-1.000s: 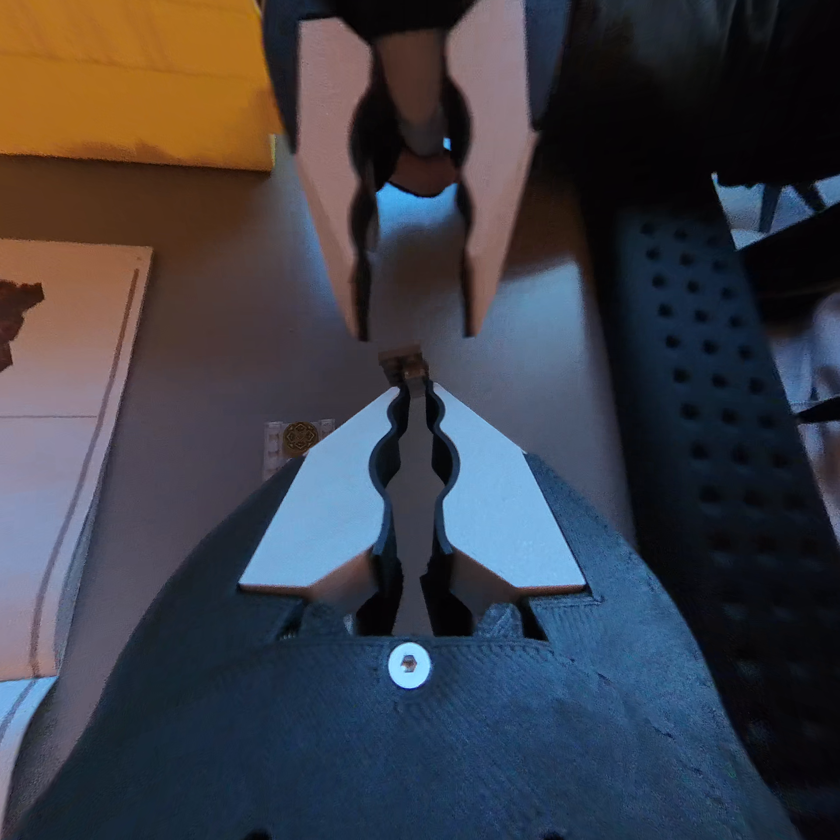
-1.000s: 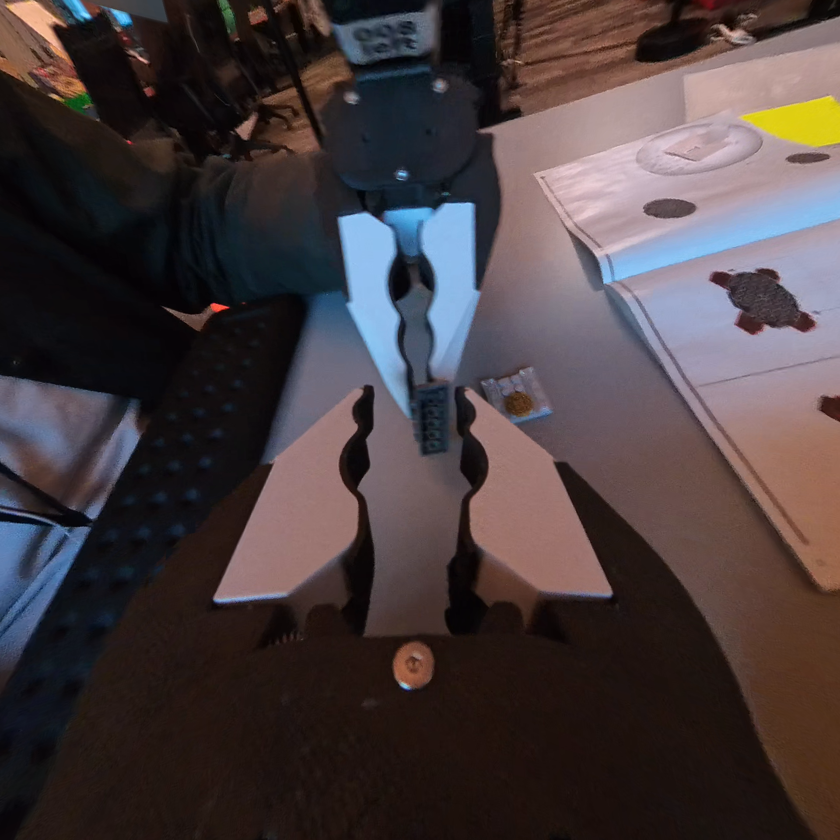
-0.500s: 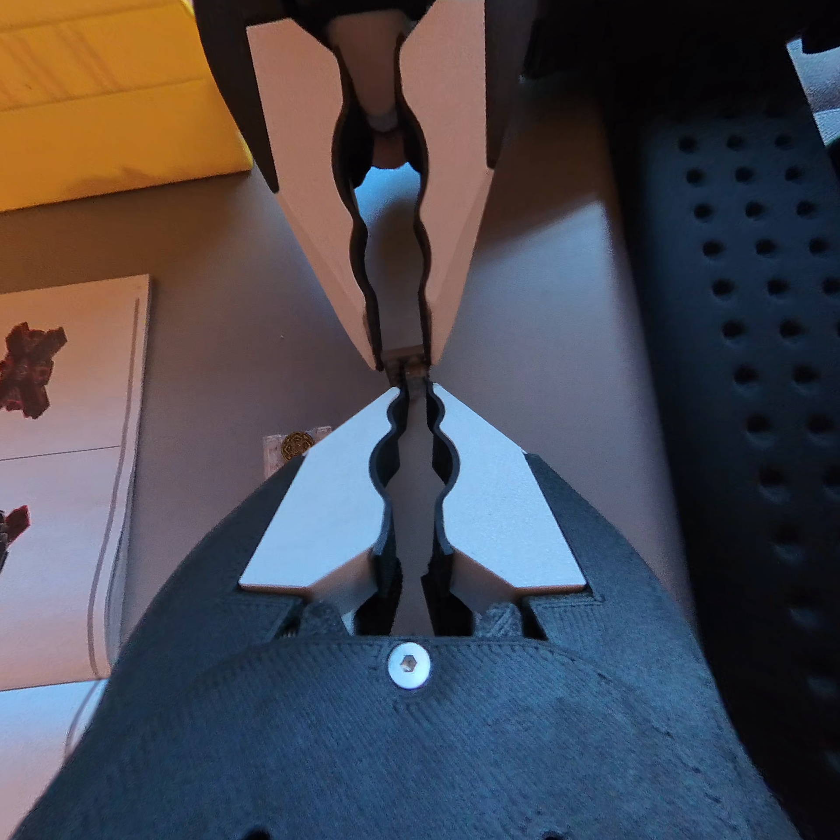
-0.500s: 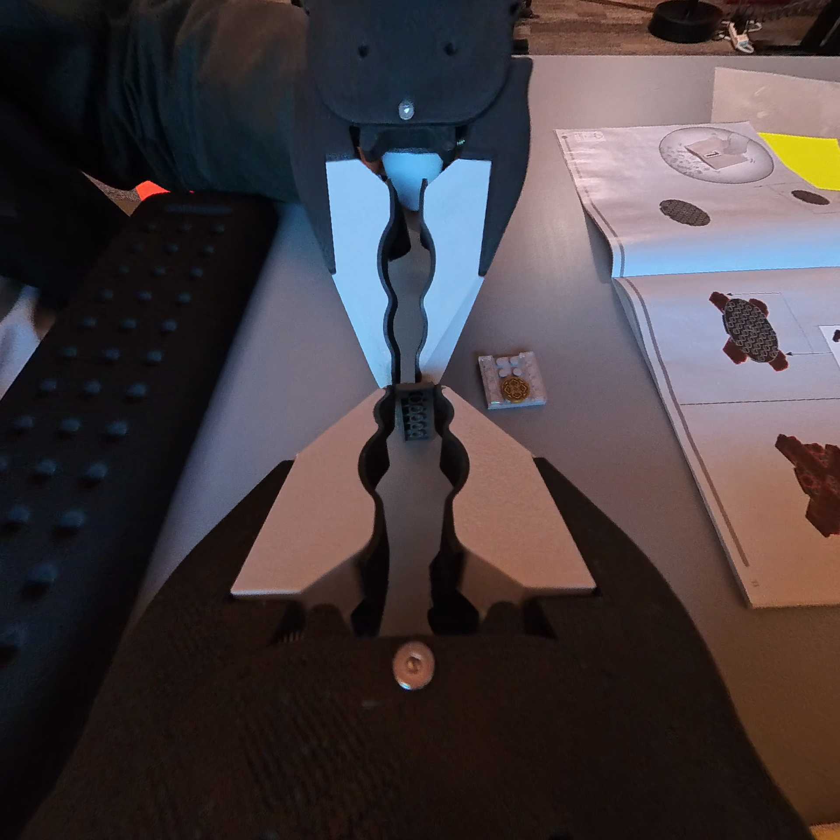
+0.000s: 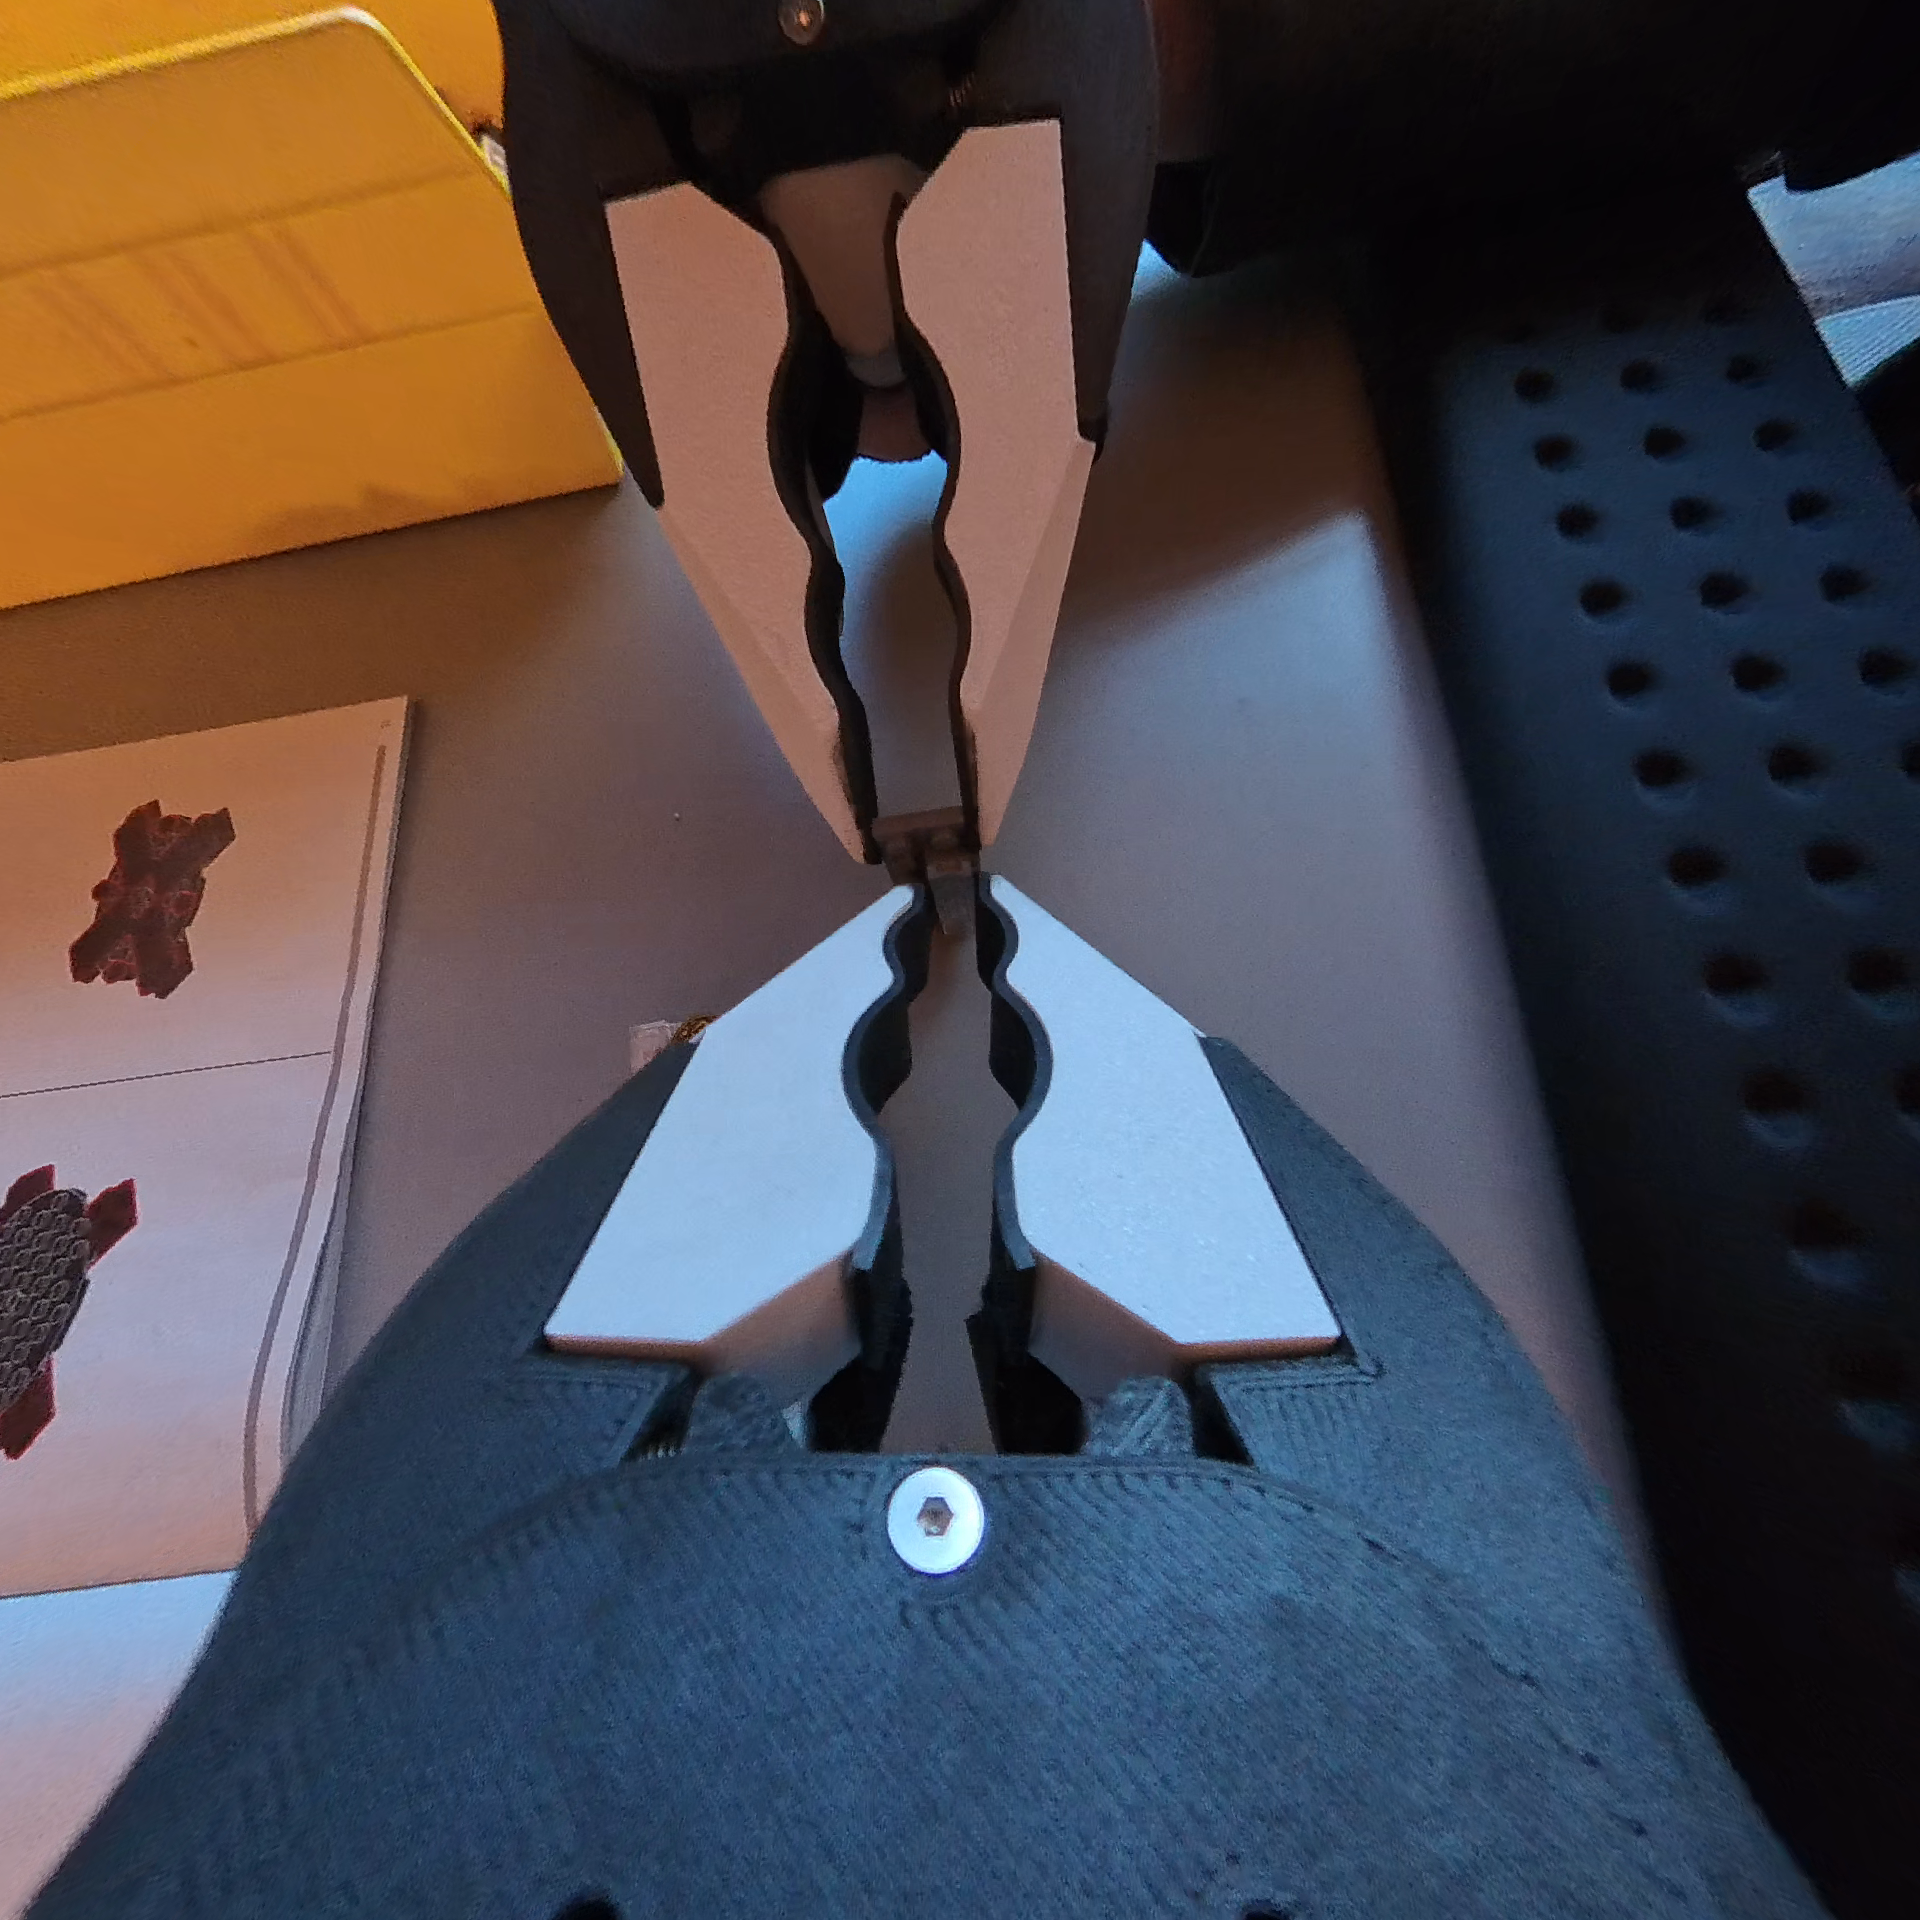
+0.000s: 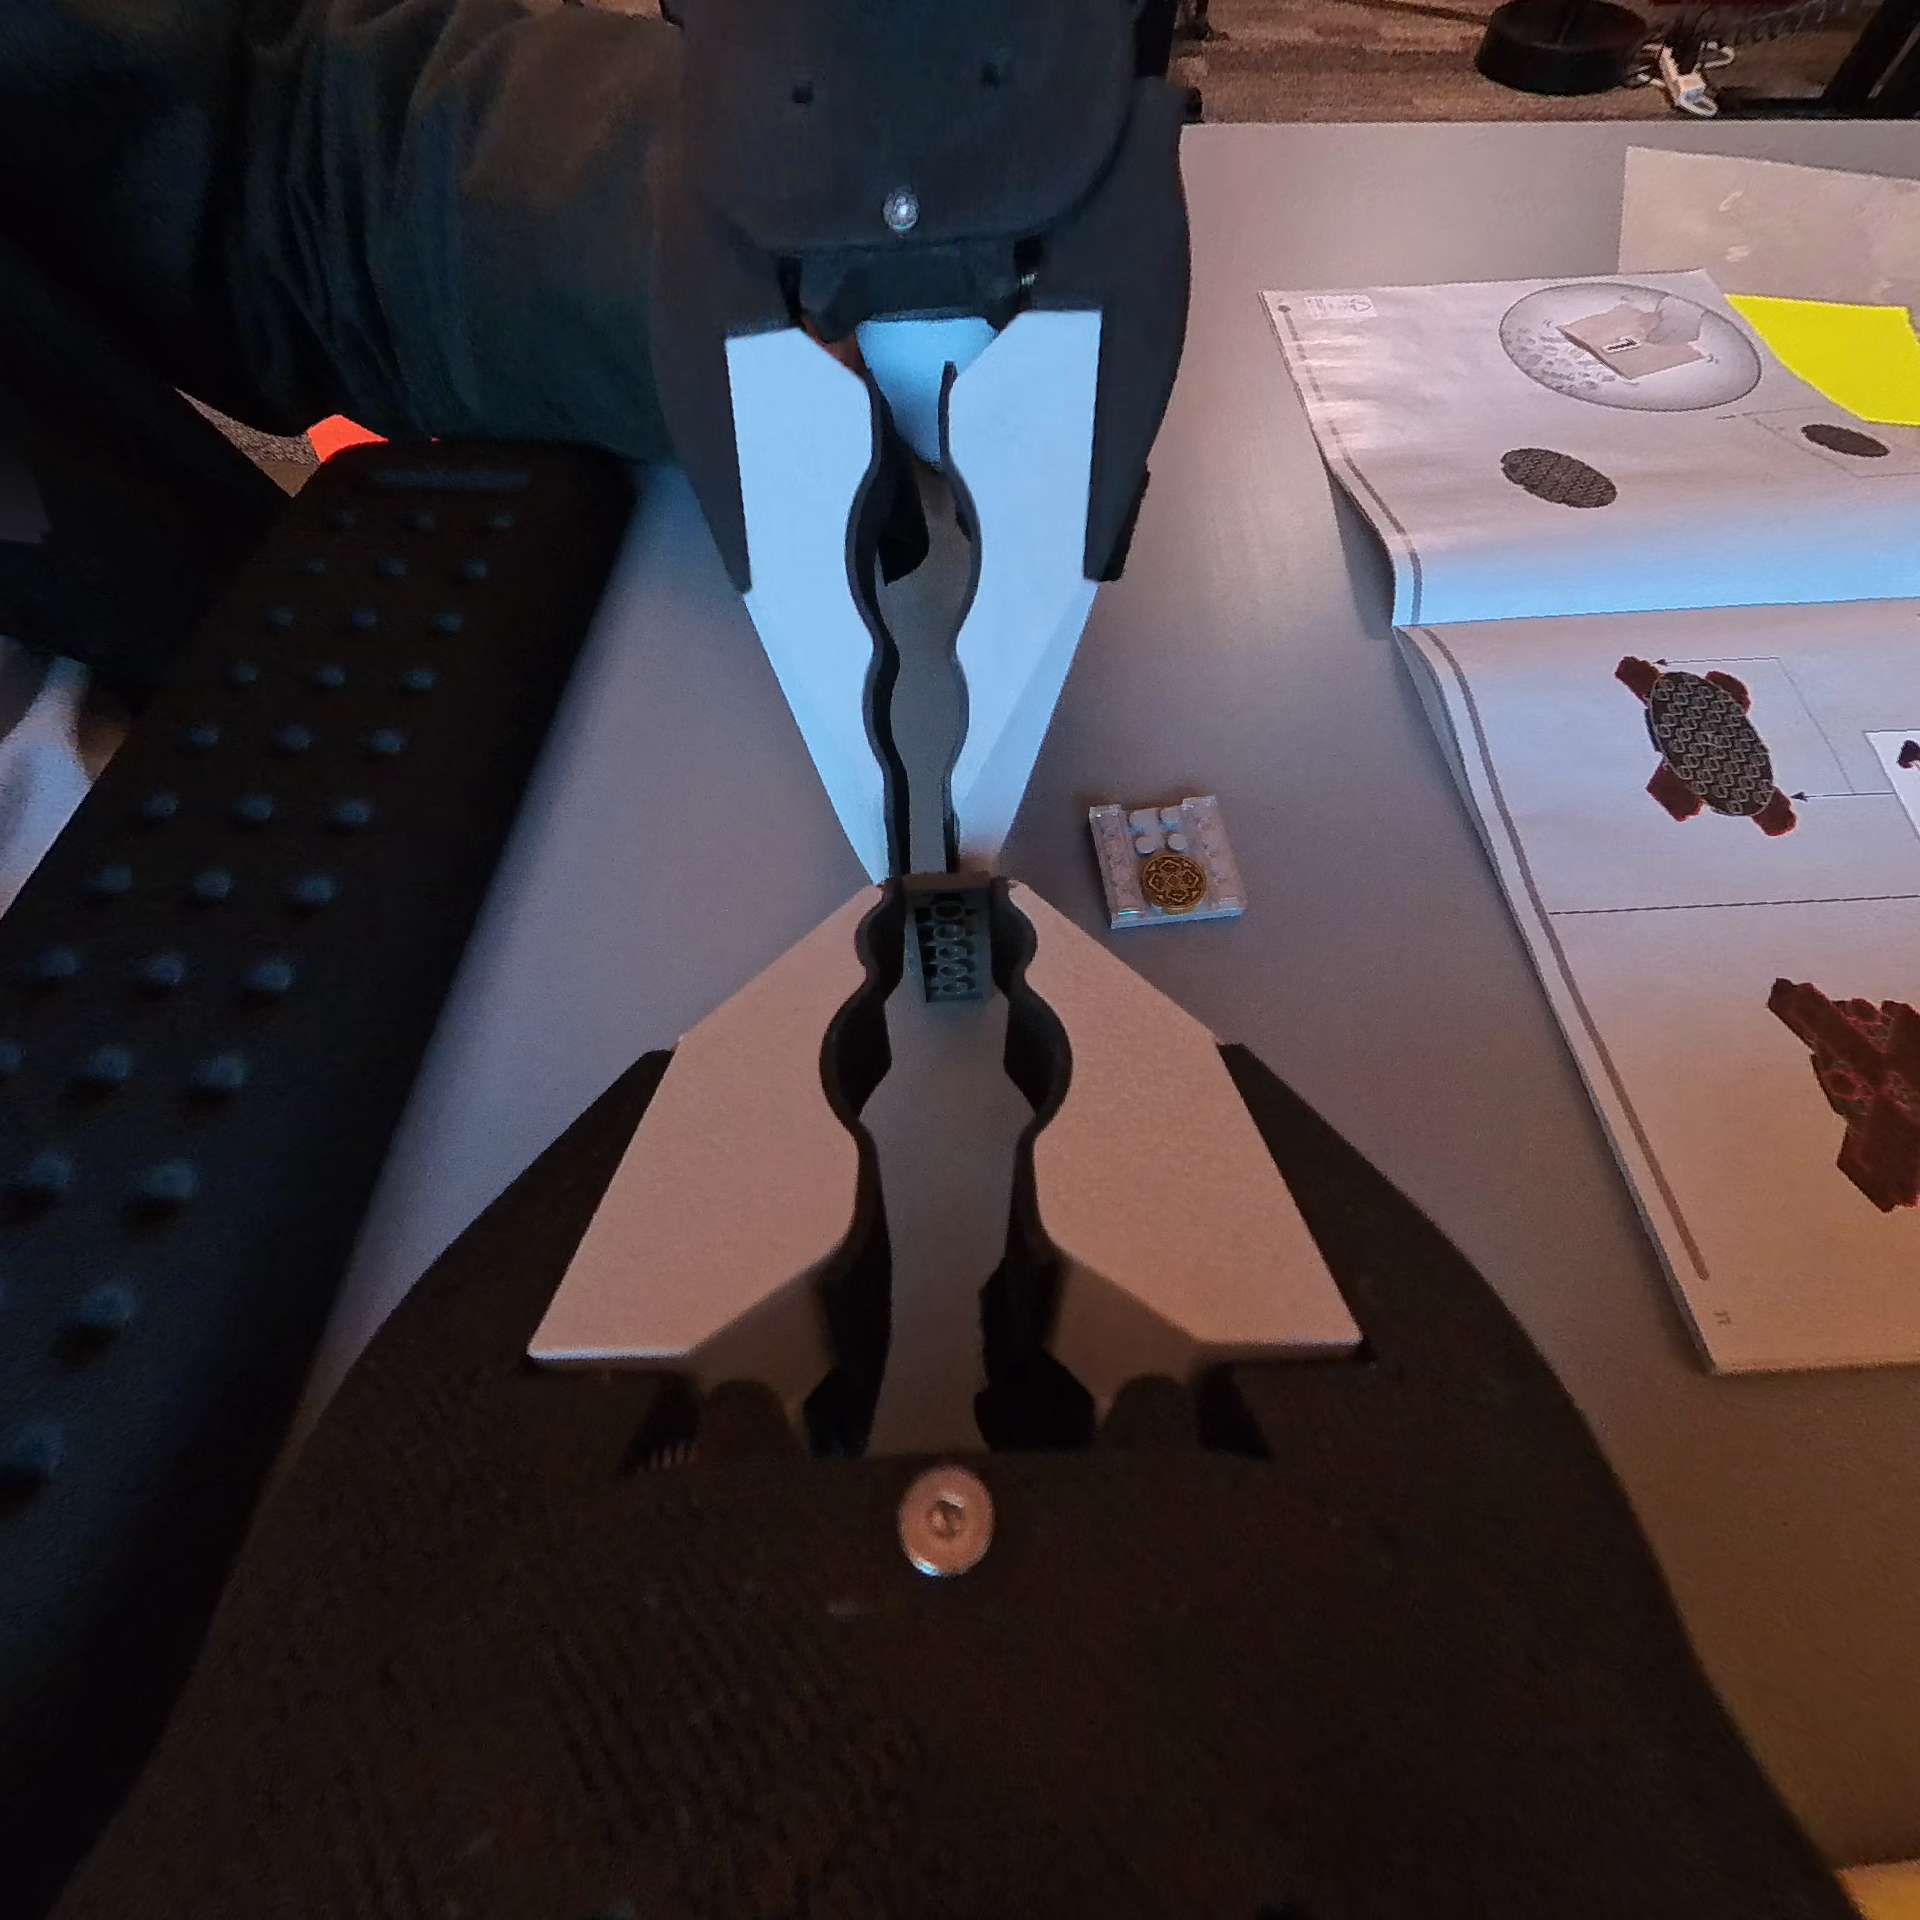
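Observation:
A small dark grey studded brick [image 6: 945, 951] is held in the air between two grippers that meet tip to tip over the grey table [image 6: 1351, 1143]. My right gripper [image 6: 943, 904] is shut on its near end, studs up. My left gripper [image 6: 928, 857] faces it from the far side, shut on the other end. In the left wrist view my left gripper [image 5: 948, 902] pinches a narrow part of the brick [image 5: 951, 914], and the right gripper [image 5: 920, 831] clamps the wider part just beyond. A dark sleeve [image 6: 364, 208] is behind the left gripper.
A light grey plate with a gold round tile [image 6: 1166, 864] lies on the table right of the tips. An open instruction booklet [image 6: 1662, 935] lies further right, also in the left wrist view [image 5: 208, 1039]. A yellow box [image 5: 260, 291] is beyond it. A black perforated panel [image 6: 208, 883] borders the table. My two grippers' fingertips are within a few centimetres of each other.
One second ago the right gripper was open around the brick held by the left gripper. It has since moved in and shut on the brick. Both grippers now hold it.

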